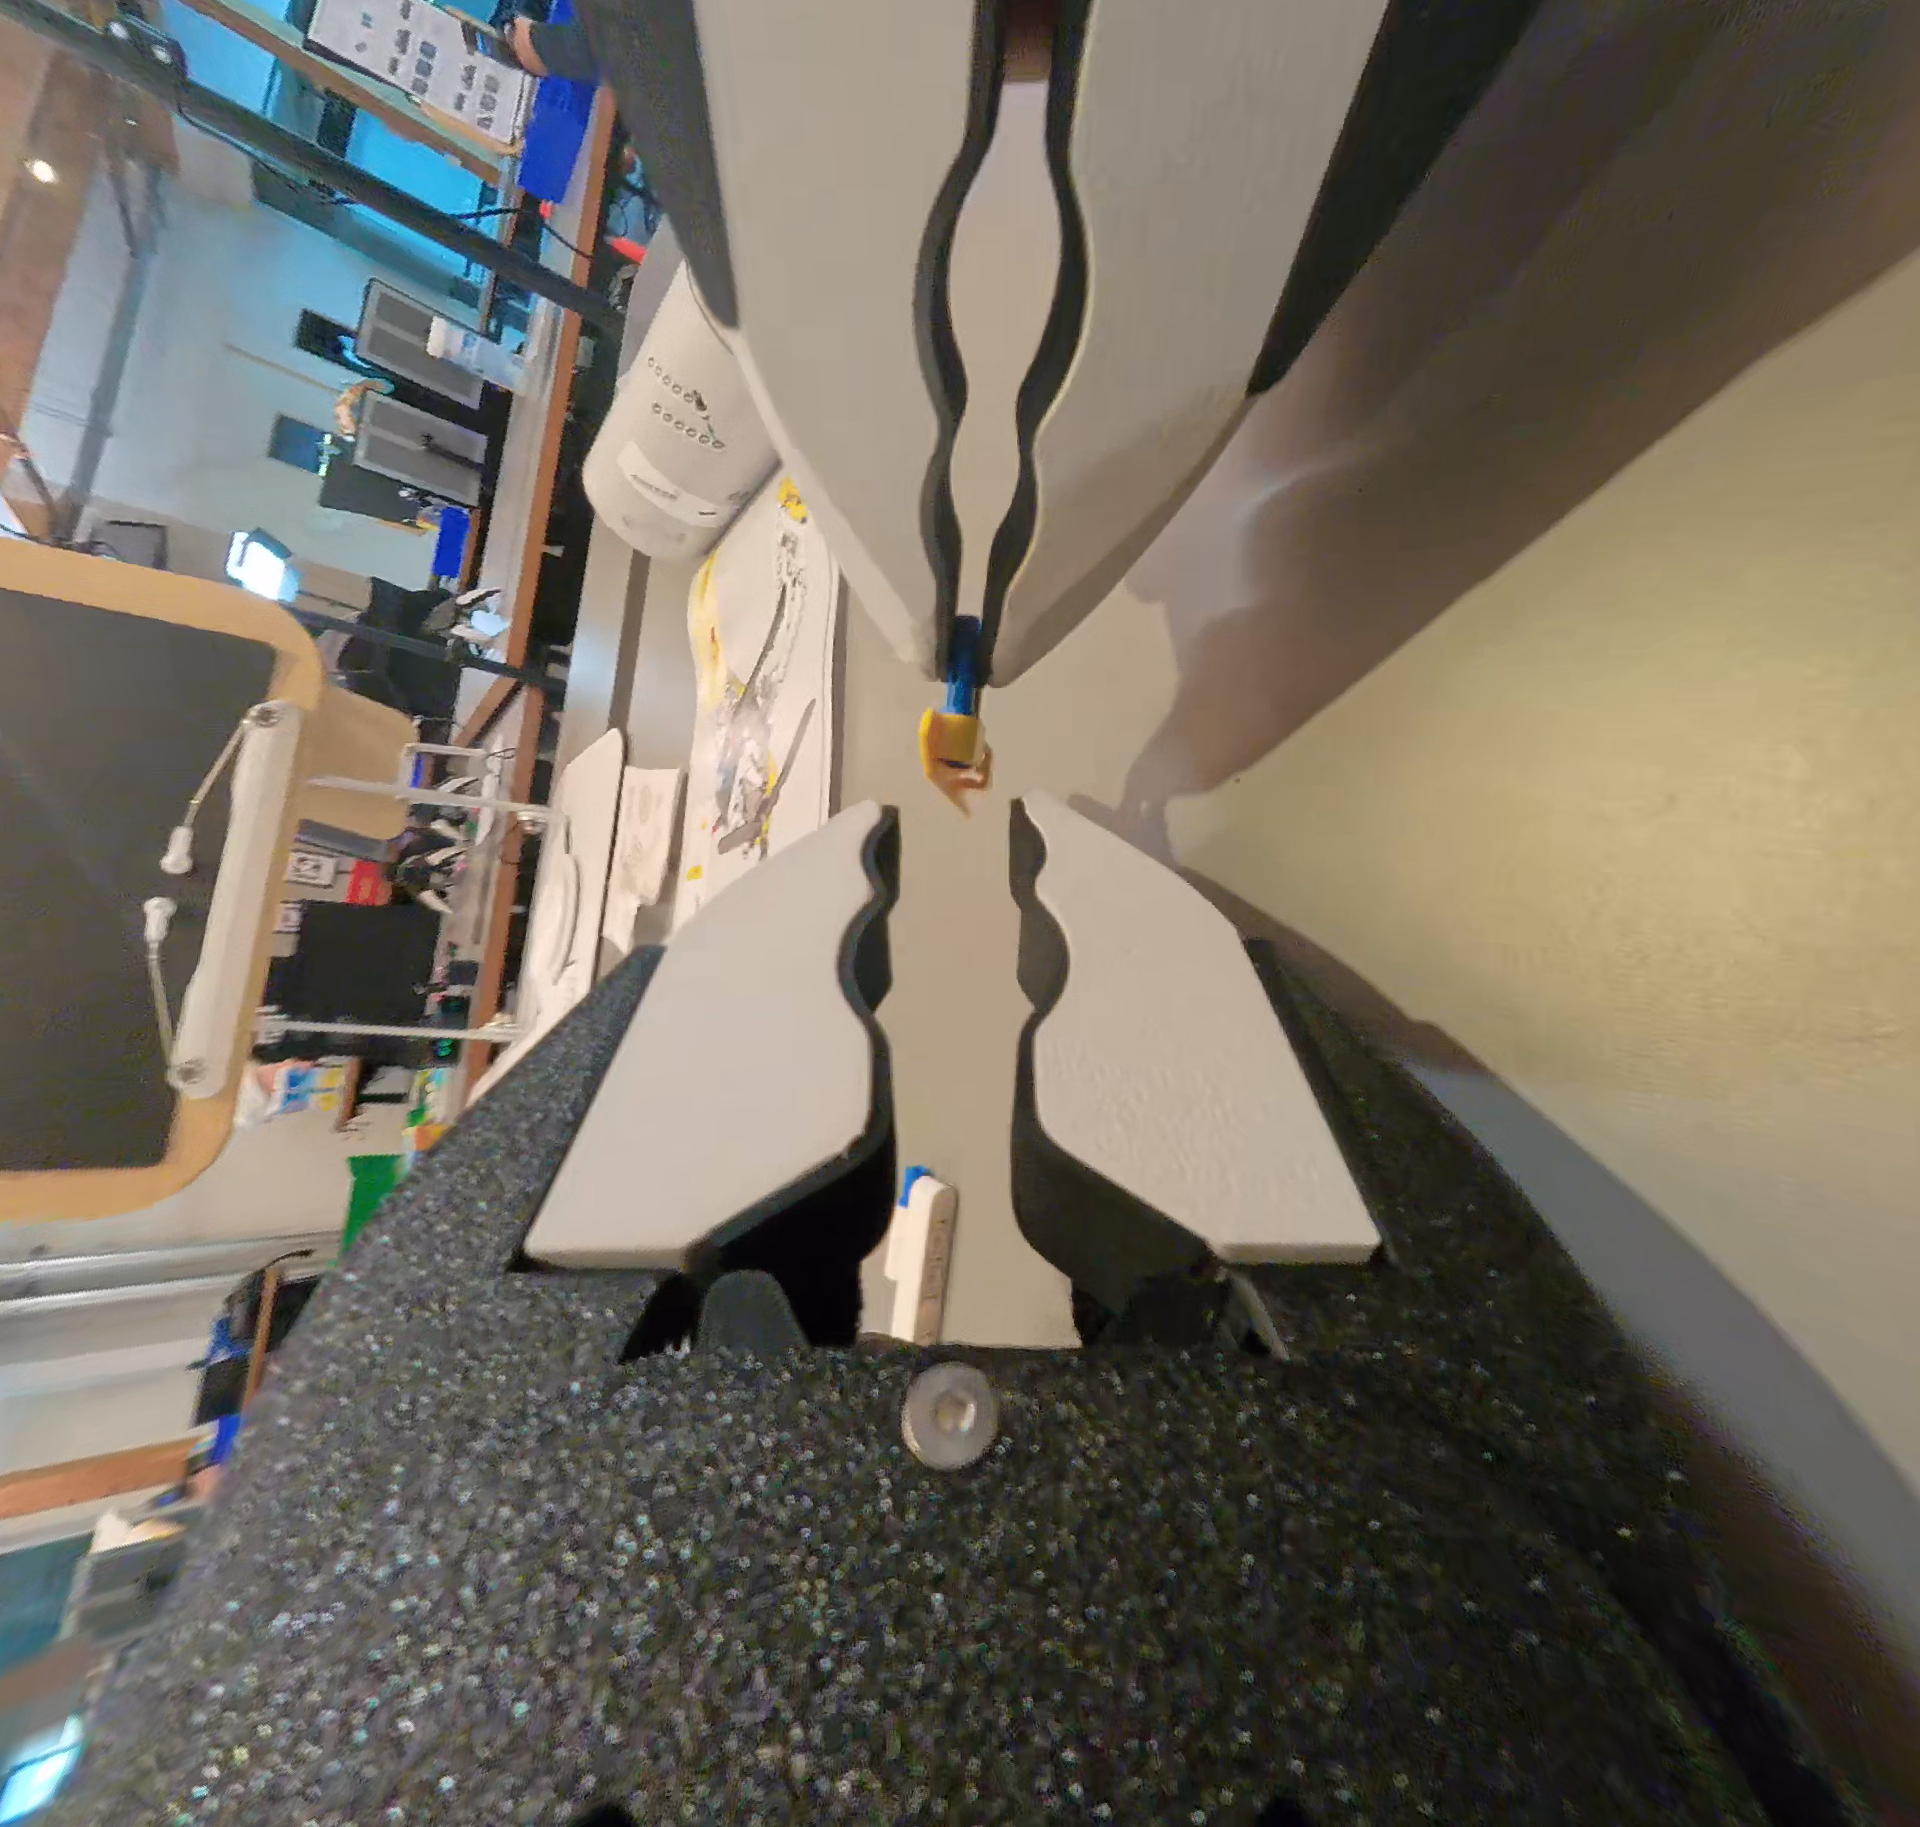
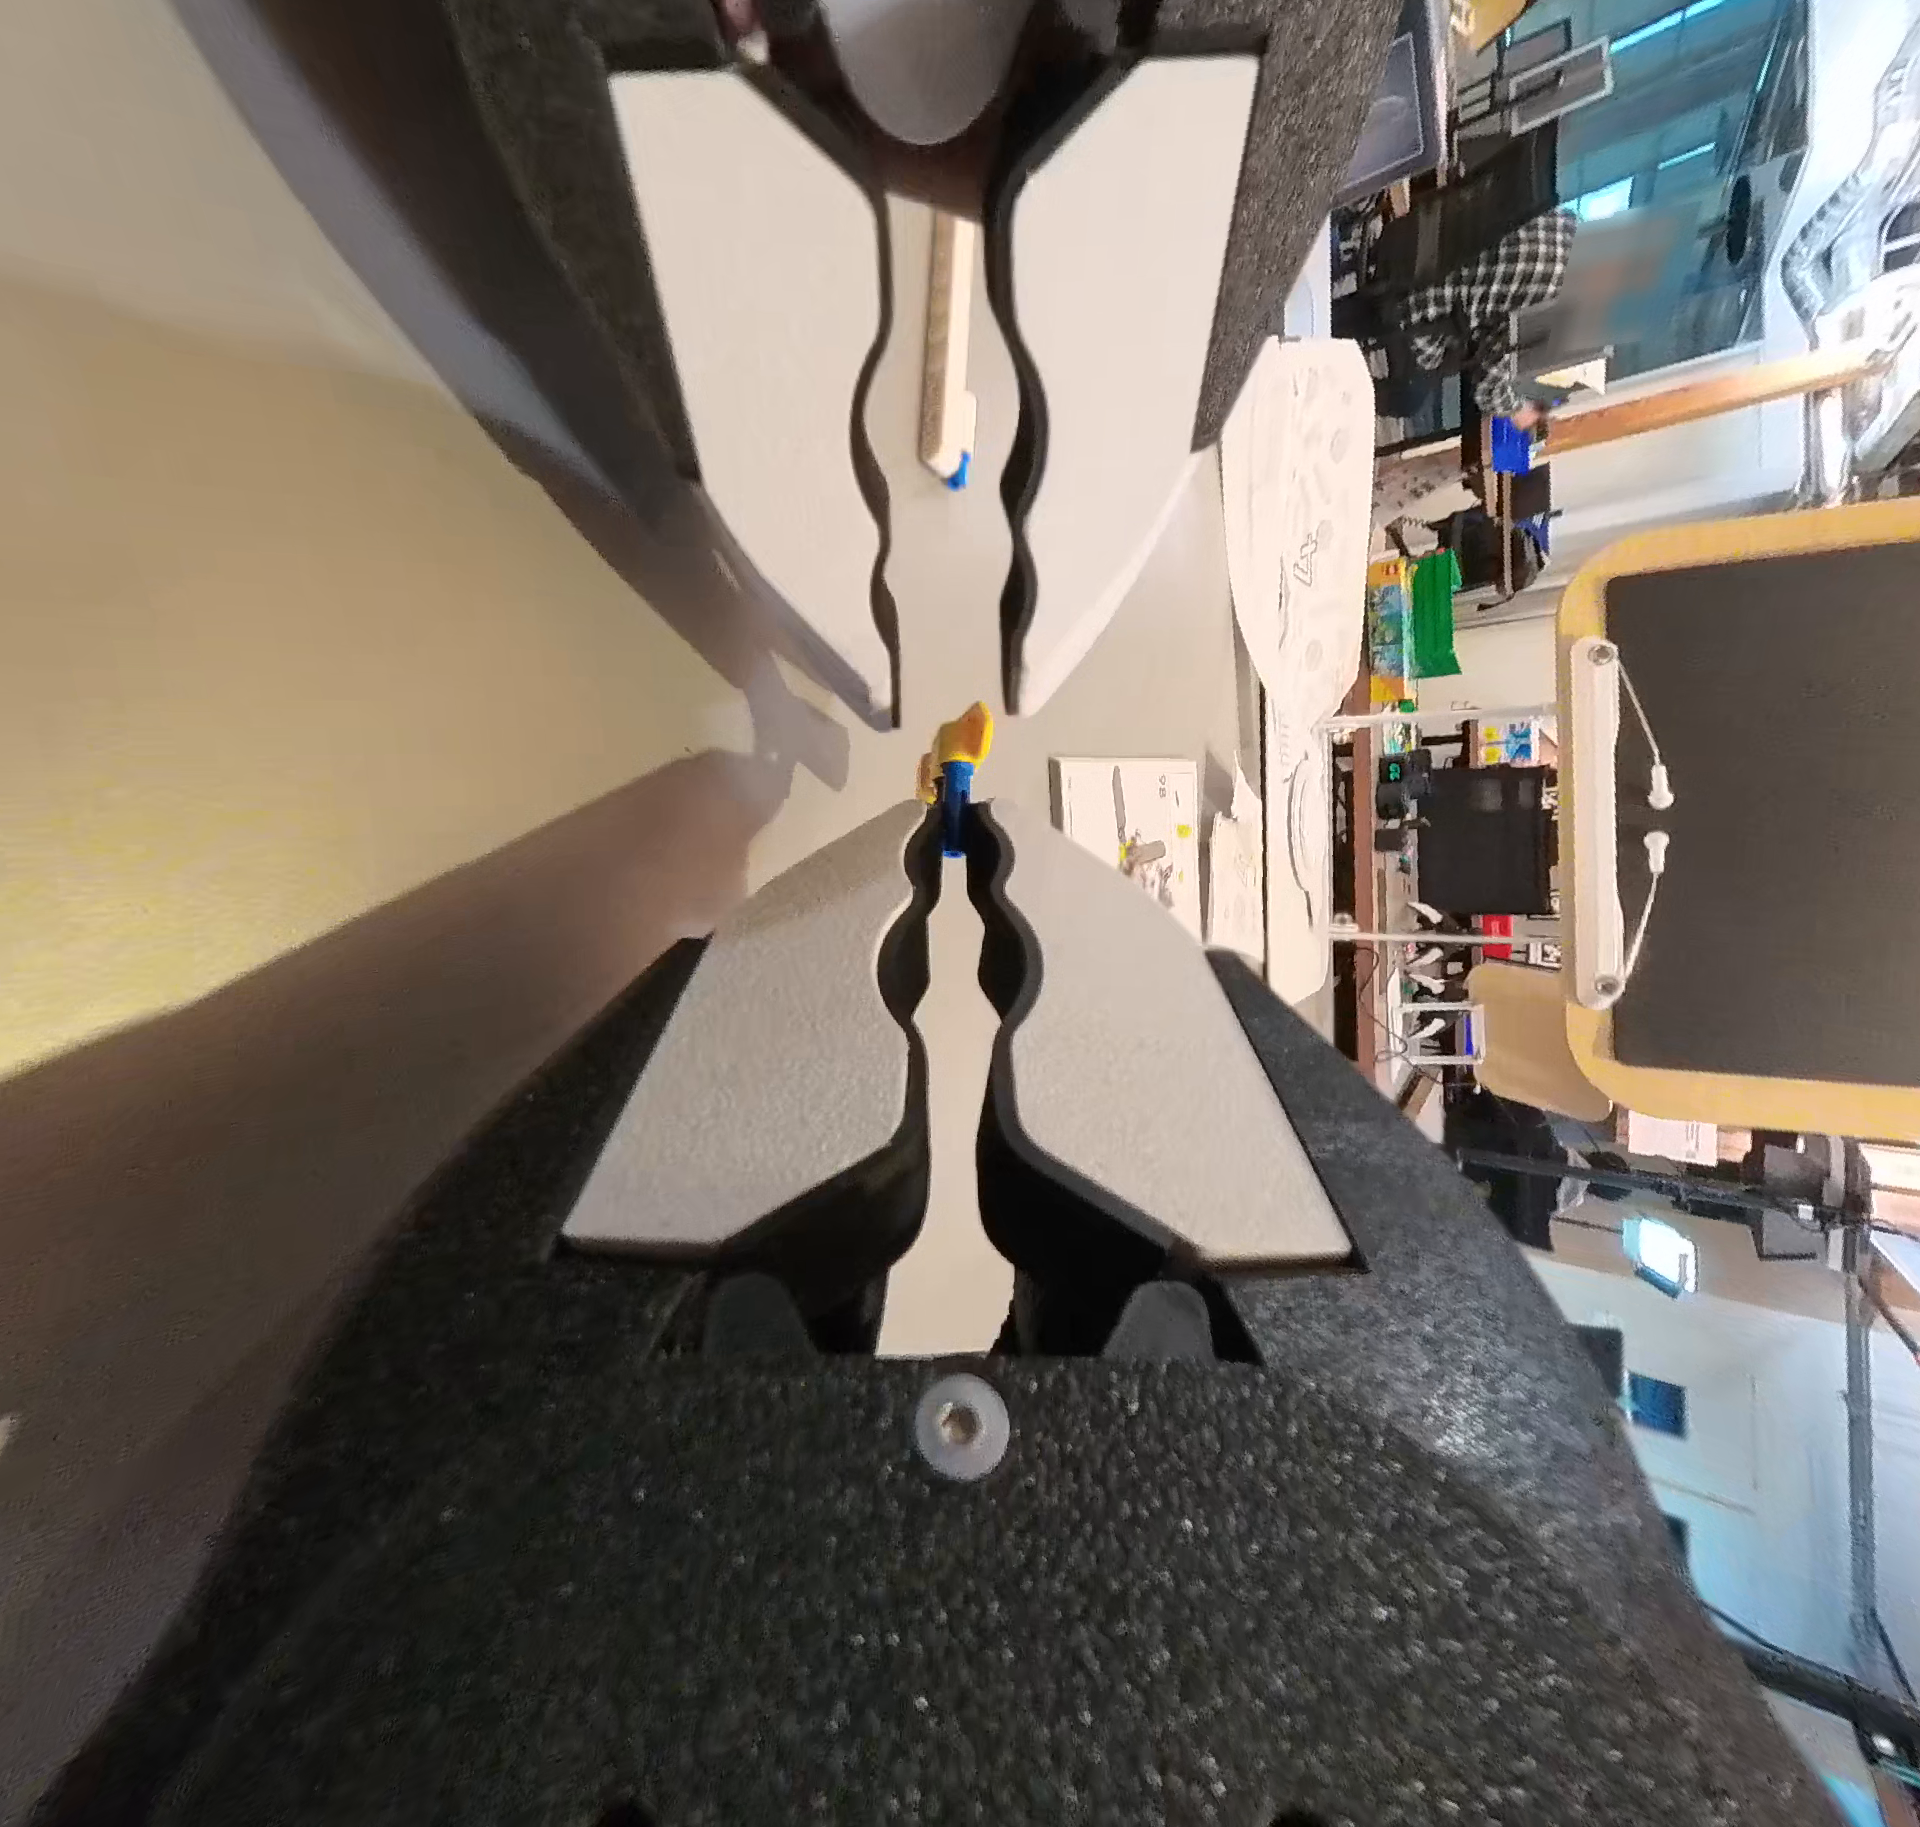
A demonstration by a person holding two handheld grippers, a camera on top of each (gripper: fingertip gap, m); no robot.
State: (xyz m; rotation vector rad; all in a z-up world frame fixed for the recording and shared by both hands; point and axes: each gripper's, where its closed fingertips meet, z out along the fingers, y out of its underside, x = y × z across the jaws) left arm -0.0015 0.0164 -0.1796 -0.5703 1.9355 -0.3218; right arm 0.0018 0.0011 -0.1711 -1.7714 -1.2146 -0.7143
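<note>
- Right gripper pinches a blue peg at its fingertips; a yellow piece sits on the peg's far end.
- Left gripper faces it, fingers spread, the yellow piece just beyond its tips, untouched.
- A white bar lies on the table between the left fingers.

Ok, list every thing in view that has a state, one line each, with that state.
Left hand-held gripper: open, fingers apart, nothing between them.
Right hand-held gripper: shut on the blue pin.
Blue pin: pinched at the fingertips, yellow piece on its free end.
Yellow piece: mounted on the pin, just short of the left fingertips.
Instruction booklet: lying flat on the table.
White stick with blue tip: lying on the table.
</note>
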